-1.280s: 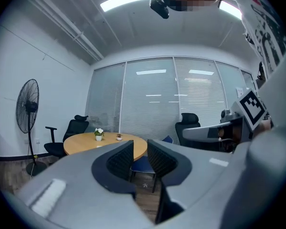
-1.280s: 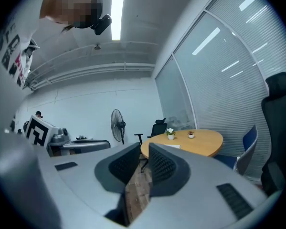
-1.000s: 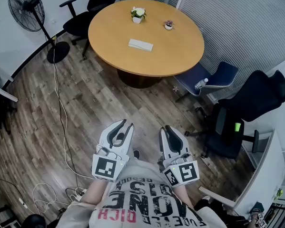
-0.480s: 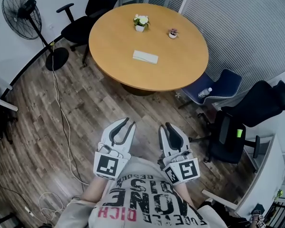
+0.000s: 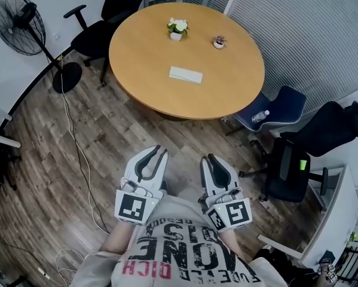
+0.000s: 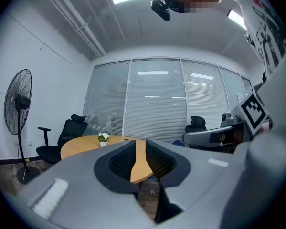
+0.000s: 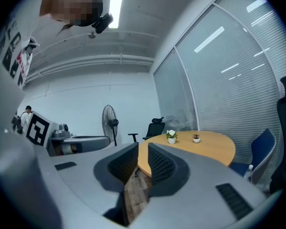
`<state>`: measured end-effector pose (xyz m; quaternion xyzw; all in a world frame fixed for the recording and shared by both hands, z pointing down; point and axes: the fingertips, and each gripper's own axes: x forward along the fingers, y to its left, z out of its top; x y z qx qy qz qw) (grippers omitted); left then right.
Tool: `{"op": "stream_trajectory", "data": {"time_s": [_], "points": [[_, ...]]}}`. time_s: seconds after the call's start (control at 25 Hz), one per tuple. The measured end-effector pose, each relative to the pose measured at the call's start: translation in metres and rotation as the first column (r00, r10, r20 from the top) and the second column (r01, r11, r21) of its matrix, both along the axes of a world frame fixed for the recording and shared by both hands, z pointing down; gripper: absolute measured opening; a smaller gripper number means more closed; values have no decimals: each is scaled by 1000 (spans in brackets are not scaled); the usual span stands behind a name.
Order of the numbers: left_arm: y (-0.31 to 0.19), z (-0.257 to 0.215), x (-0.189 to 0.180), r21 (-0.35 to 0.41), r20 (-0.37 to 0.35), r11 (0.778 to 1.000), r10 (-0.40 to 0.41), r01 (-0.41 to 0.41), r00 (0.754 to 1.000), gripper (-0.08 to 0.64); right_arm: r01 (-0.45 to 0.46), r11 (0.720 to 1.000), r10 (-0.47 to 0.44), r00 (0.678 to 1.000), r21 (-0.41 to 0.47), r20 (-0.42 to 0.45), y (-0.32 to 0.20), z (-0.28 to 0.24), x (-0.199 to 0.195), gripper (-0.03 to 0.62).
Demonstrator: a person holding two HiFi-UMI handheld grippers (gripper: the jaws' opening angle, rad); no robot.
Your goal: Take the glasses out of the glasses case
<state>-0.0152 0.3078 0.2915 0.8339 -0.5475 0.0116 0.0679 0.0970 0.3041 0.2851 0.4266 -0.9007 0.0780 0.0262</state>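
The glasses case (image 5: 186,75), a flat white oblong, lies shut near the middle of the round wooden table (image 5: 143,52), far ahead of both grippers. My left gripper (image 5: 159,152) hangs over the wood floor in front of the person's chest; its jaws are closing, with a gap still showing and nothing between them (image 6: 140,144). Beside it, my right gripper (image 5: 208,158) keeps its jaws a narrow slit apart, also empty (image 7: 143,149). Both point level toward the table (image 6: 85,144) (image 7: 205,147). No glasses are visible.
Two small potted plants (image 5: 177,27) (image 5: 219,42) stand at the table's far side. A standing fan (image 5: 14,17) and a black chair (image 5: 101,28) are at the left. A blue chair (image 5: 274,106) and a black chair (image 5: 304,154) are at the right. Cables (image 5: 77,160) trail on the floor.
The person and both grippers have moved toward the table, which now sits a little closer in the head view. The left jaws have narrowed.
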Motion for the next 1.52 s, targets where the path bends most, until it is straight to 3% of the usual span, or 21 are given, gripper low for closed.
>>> {"op": "stream_trajectory", "data": {"time_s": [0.56,1.12,1.52], "points": [[-43,11,-19,-21,-2,1000,-22,22,1000,64,-35,999,35,999,-17,7,-47,11,0,38],[-152,3,5,18,-1,996,-91,91,996,64,55,998,-55,998,-3,9,-161,10,15,38],[-190,4,16,33,10,988,-152,152,988,61,94,996,-94,995,-5,28,-207,13,34,38]]}}
